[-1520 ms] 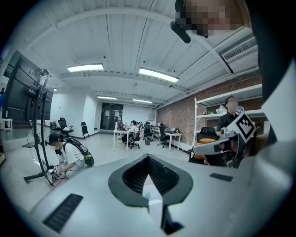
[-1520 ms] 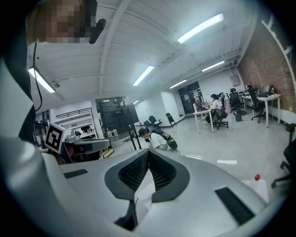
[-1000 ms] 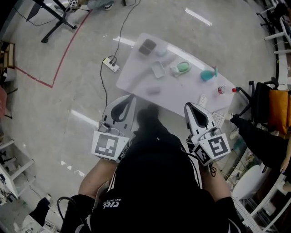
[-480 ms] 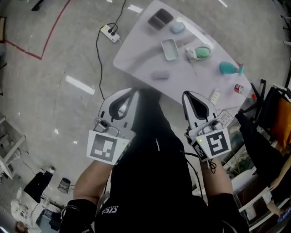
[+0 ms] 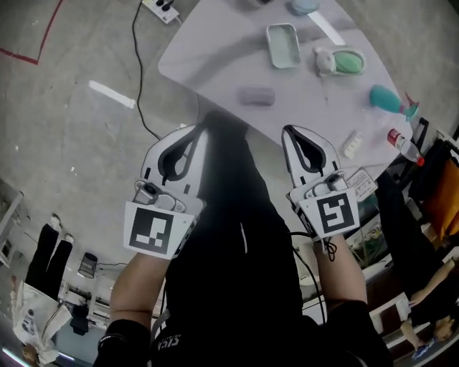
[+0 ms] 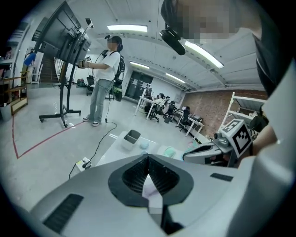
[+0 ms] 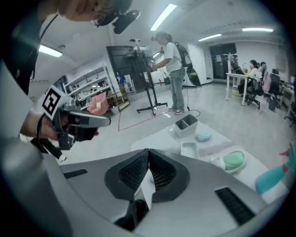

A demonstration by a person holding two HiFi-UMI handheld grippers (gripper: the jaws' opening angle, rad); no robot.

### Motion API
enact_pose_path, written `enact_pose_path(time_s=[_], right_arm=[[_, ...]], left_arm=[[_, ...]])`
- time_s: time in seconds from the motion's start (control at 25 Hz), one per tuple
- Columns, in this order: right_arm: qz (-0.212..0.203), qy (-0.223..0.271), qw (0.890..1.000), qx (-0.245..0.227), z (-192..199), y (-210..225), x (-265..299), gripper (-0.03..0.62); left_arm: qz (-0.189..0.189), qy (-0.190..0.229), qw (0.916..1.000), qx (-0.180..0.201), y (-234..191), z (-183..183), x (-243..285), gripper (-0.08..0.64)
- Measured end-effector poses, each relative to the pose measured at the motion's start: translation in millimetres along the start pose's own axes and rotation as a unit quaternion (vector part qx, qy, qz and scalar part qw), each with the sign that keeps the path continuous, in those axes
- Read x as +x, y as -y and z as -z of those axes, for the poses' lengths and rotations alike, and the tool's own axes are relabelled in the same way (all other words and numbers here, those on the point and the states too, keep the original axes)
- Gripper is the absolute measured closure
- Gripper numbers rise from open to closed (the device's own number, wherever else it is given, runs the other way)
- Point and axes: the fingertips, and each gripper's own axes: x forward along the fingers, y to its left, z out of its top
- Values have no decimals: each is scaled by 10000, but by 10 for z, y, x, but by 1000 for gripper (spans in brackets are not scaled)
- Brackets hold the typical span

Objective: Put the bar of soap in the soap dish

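Note:
A lavender bar of soap [image 5: 257, 96] lies near the front edge of the white table [image 5: 208, 50]. Behind it sits a pale green, empty rectangular soap dish [image 5: 283, 46] [image 7: 189, 149]. My left gripper [image 5: 203, 129] [image 6: 148, 156] is held in front of the table edge, short of the soap and to its left; its jaws meet at the tips and hold nothing. At the same distance, to the soap's right, my right gripper [image 5: 287, 132] [image 7: 148, 150] is shut and empty too. Neither touches the table.
A green lump in a white holder [image 5: 342, 62], a teal bottle [image 5: 391, 98], a white tube [image 5: 351, 143] and a red-capped bottle [image 5: 401, 143] stand at the table's right. A grey bin [image 7: 187, 124] stands at the back. A power strip and cable [image 5: 159, 7] lie on the floor; a person [image 6: 104, 78] stands beyond.
The table has drawn closer and slid up in the head view. Both grippers have sunk and now hang nearer its front edge, still shut.

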Motion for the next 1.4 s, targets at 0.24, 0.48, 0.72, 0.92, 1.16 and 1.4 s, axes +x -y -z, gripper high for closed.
enact_pose_path(time_s=[0.24,0.48,0.72,0.92,1.16,1.4], right_arm=[[-354,-1035,9929,-461,724,99,573,574],[-574,-1790,9716,-1438,1141,210,999,572],[-866,-2302,9462,-2105,1336,291,1263,472],[-1101,-2736,9006,-3192,1423,315,1381,414],[-1313,-3272,8180,-4545,1599,342,1475,373],[-1385,-3689,7895,-4706,1732,320,1600,373]], left_arm=[[-166,-50,9994,-303,-168,276,100,552],[-285,-170,9977,-589,-231,562,35,552],[-454,-220,9956,-787,-383,729,-10,552],[-646,-177,9929,-983,-525,808,-85,552],[-779,-148,9908,-1099,-603,860,-121,552],[-841,-156,9889,-1217,-627,935,-172,552]])
